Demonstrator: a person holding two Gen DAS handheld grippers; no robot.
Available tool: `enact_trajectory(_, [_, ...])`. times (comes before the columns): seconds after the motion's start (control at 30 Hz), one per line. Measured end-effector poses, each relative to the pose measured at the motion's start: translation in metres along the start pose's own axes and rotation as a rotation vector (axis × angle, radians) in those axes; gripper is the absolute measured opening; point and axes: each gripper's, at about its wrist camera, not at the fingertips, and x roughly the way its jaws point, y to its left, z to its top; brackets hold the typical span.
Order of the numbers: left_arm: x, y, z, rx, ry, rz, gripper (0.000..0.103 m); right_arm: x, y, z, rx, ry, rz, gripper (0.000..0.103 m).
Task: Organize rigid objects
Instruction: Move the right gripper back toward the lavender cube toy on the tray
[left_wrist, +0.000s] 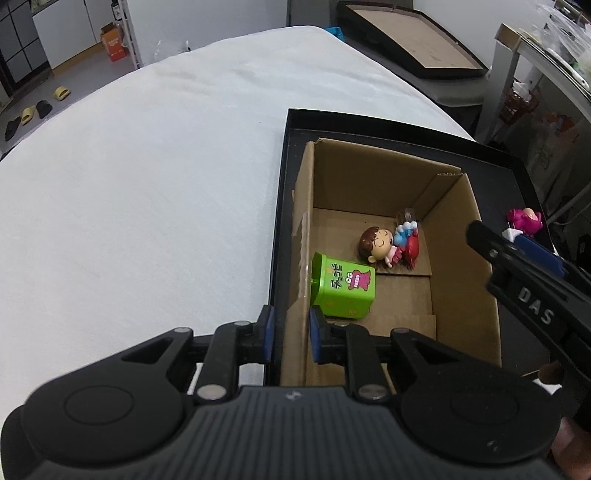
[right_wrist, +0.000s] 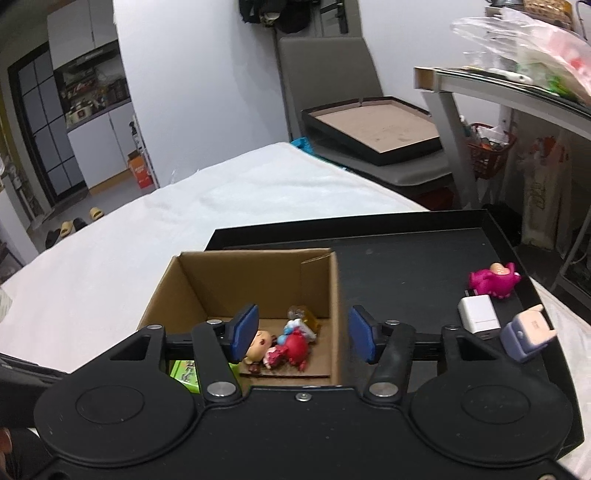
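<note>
White walls (right_wrist: 207, 92) stood around me, a grey chair (right_wrist: 332, 92) sat beyond the white-covered table (left_wrist: 147, 184), slippers (left_wrist: 61, 92) lay on the grey floor (left_wrist: 85, 70), a dark-framed glass door (right_wrist: 44, 122) to my left.

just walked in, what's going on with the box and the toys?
A person with two handheld grippers is sorting small items into a cardboard box standing in a black tray. The left gripper straddles the box's near wall, jaws narrowly apart. The right gripper hovers open and empty over the box. A green container and a doll figure lie inside; a pink toy, white block and lilac item wait on the tray.
</note>
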Motion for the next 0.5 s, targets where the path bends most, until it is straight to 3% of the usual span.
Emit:
enact_trajectory(0.27, [-0.006, -0.007, 0.0, 0.006, -0.009, 0.054, 0.04, -0.006, -0.02, 0.001, 0.035, -0.028, -0.029, 0.059])
enact_trajectory(0.5, [-0.012, -0.018, 0.004, 0.019, -0.024, 0.08, 0.05, -0.008, -0.035, 0.002, 0.058, -0.051, -0.064, 0.062])
